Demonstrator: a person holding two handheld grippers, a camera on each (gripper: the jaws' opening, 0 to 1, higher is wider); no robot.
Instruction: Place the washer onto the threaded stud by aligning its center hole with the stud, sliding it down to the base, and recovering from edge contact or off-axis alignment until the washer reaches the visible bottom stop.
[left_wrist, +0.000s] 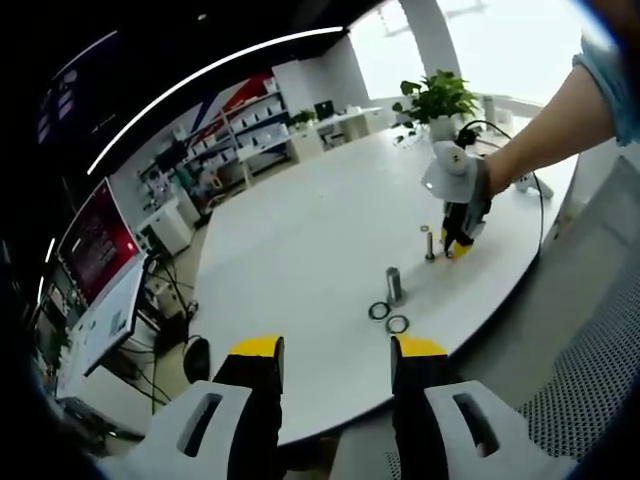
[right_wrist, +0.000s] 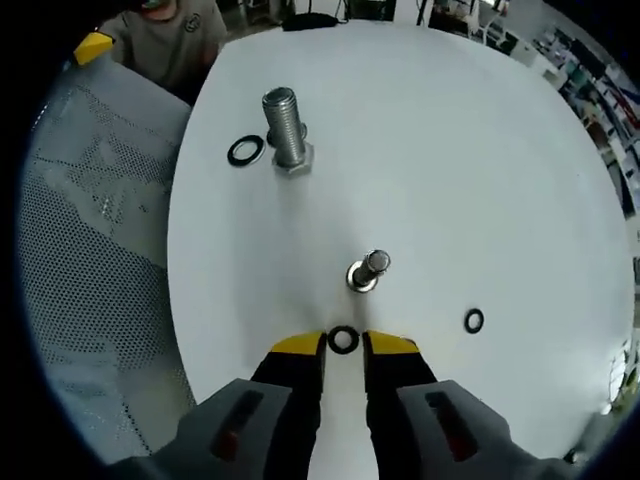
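Note:
A small black washer (right_wrist: 343, 339) sits between the yellow tips of my right gripper (right_wrist: 344, 345), which is shut on it just short of the small threaded stud (right_wrist: 368, 270). That stud stands upright on the white table (right_wrist: 450, 150). In the left gripper view the right gripper (left_wrist: 458, 240), held by a person's hand, hovers low beside the same stud (left_wrist: 430, 243). My left gripper (left_wrist: 338, 350) is open with nothing between its jaws, back over the table's near edge.
A large bolt (right_wrist: 285, 130) stands upright with a black washer (right_wrist: 246, 151) beside it; the left gripper view shows two washers (left_wrist: 388, 317) by that bolt (left_wrist: 394, 284). A spare small washer (right_wrist: 474, 321) lies right of the stud. A mesh chair (right_wrist: 90, 230) borders the table edge. A potted plant (left_wrist: 437, 100) stands at the far end.

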